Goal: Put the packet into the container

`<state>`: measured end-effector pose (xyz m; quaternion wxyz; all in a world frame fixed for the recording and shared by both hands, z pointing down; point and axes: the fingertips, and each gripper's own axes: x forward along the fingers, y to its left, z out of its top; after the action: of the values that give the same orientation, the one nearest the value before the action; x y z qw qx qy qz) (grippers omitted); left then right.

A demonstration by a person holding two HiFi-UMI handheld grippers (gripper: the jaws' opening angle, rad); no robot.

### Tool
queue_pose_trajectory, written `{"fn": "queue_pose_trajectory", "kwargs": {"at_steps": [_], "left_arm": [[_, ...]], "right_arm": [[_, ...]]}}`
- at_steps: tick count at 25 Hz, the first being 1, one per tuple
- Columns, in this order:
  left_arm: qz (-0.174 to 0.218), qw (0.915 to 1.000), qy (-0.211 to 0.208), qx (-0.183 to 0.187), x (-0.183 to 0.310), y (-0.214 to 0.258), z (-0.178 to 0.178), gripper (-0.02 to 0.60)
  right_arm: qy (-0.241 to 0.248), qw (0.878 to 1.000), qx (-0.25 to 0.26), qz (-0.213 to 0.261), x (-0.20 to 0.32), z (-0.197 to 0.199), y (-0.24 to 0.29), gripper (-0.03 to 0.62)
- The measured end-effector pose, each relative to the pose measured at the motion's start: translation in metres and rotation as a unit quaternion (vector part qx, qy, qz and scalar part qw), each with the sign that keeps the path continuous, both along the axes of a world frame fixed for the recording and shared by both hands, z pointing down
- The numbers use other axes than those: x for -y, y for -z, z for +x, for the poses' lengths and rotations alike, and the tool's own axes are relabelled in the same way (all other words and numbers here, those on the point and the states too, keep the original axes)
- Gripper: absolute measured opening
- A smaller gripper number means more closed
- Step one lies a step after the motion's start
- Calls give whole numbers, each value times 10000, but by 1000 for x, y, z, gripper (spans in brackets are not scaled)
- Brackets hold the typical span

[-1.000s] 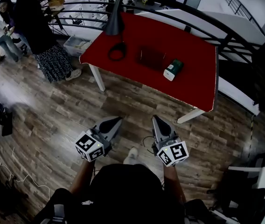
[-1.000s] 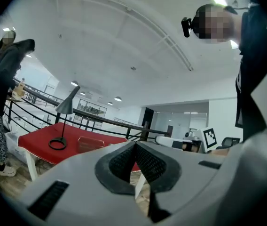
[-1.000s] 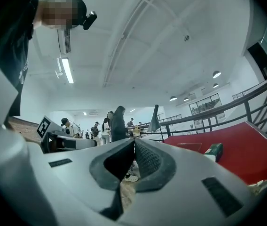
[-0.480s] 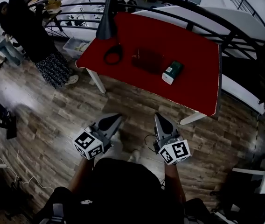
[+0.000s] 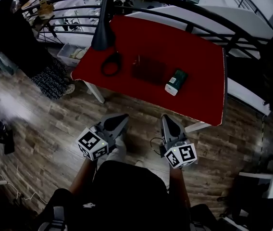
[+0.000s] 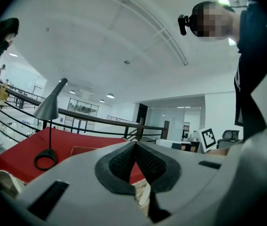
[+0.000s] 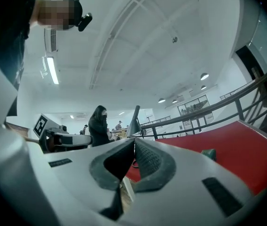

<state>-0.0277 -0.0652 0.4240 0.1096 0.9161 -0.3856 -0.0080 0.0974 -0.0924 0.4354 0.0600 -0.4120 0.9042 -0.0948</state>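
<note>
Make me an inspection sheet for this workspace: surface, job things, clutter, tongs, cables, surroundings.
Surface: red table, three things on it.
Job's things: green and white packet lies on the table right of the dark see-through container, apart from it, not inside.
Clutter: desk lamp left of the container.
Tongs: left tongs and right tongs both shut, empty, held over the floor short of the table.
Cables: thin wire beside the right tongs.
Surroundings: wood floor, black railing behind the table, person standing to its left.
</note>
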Motion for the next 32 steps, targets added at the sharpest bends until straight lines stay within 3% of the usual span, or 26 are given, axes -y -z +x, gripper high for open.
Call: {"fn": "queue_pose_trajectory", "kwargs": {"at_steps": [8, 20, 26, 32], "left_arm": [[-5, 9992, -333, -209, 104, 0, -49, 9], [-261, 9943, -904, -512, 201, -7, -115, 9], [-463, 9911, -1113, -566, 226, -23, -121, 9], [-457, 9907, -1173, -516, 254, -25, -106, 9]], "right_arm": [[-549, 9983, -155, -86, 94, -40, 1, 21], [-1275, 9898, -542, -335, 178, -98, -3, 22], [-1714, 9814, -656, -562, 201, -95, -19, 23], [-2110, 9724, -645, -755, 231, -58, -33, 25]]}}
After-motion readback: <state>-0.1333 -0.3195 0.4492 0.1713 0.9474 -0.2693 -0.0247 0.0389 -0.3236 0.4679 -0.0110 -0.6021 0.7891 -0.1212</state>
